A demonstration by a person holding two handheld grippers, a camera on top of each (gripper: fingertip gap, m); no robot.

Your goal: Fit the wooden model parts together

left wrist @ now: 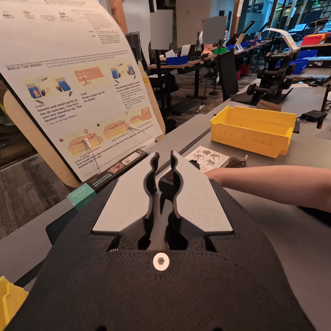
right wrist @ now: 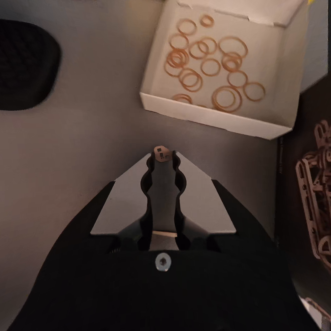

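The right gripper (right wrist: 162, 154) pinches a small flat wooden part (right wrist: 162, 155) crosswise between its fingertips, above bare grey table (right wrist: 100, 143). The part's face with small square cut-outs looks up at the camera, its long axis running from one fingertip to the other; its lower edge is hidden behind the fingers. Only this view shows, farther off, a white cardboard tray (right wrist: 206, 118) of tan rubber bands (right wrist: 231, 96), and at the right edge a dark picture of a wooden model (right wrist: 311, 206), cut off.

The left gripper (left wrist: 164, 156) stands slightly parted and holds nothing. Just beyond its tips lies a dark object, mostly hidden. A forearm (left wrist: 268, 182) reaches in from the right. Past that lie the kit box (left wrist: 114, 172), a printed leaflet (left wrist: 206, 158), a brown wooden piece (left wrist: 236, 162) too small to make out, then the instruction board (left wrist: 71, 89) and a yellow bin (left wrist: 250, 132).
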